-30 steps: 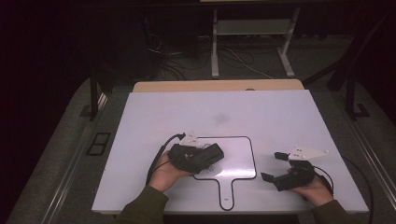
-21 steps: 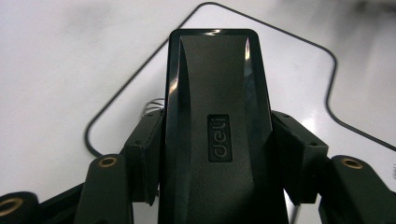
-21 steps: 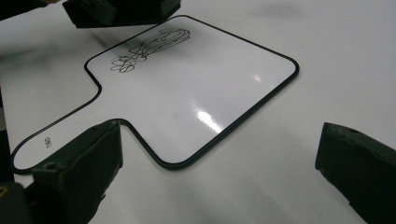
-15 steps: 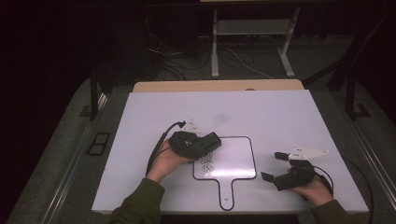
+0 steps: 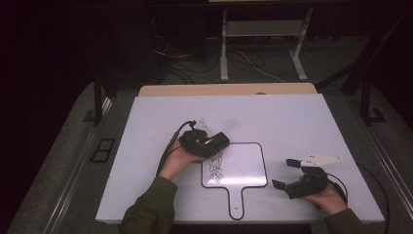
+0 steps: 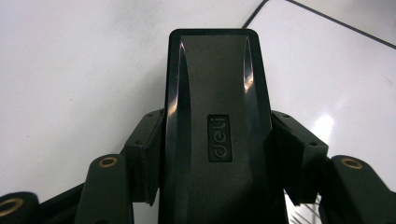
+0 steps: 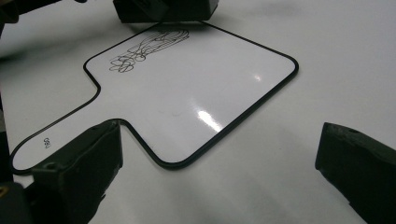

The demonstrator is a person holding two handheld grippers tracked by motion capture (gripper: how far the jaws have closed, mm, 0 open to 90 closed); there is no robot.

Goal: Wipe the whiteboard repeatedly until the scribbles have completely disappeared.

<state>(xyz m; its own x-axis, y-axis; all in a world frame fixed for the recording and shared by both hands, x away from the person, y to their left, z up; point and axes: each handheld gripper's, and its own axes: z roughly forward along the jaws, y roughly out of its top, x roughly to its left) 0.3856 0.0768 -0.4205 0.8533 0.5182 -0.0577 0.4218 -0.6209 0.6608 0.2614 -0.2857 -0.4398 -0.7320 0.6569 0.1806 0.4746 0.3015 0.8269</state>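
You had the left gripper (image 5: 210,144) clamped on the black eraser (image 6: 215,126), resting at the far-left corner of the paddle-shaped whiteboard (image 5: 243,165) near the table's (image 5: 146,146) front edge, just above the scribble (image 5: 214,165), probably poised to wipe it. The right gripper (image 5: 287,173) sat by the board's right edge, jaws spread and empty, likely ready to steady it.

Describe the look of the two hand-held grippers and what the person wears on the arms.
Both are black and blocky. The left hand-held gripper carries a pale three-cornered plate on top and trails a black cable that curves back beside the wrist. The right hand-held gripper has two chunky black jaws, a longer pale plate above it and a thin black cable looping behind. The sleeves are dark olive green.
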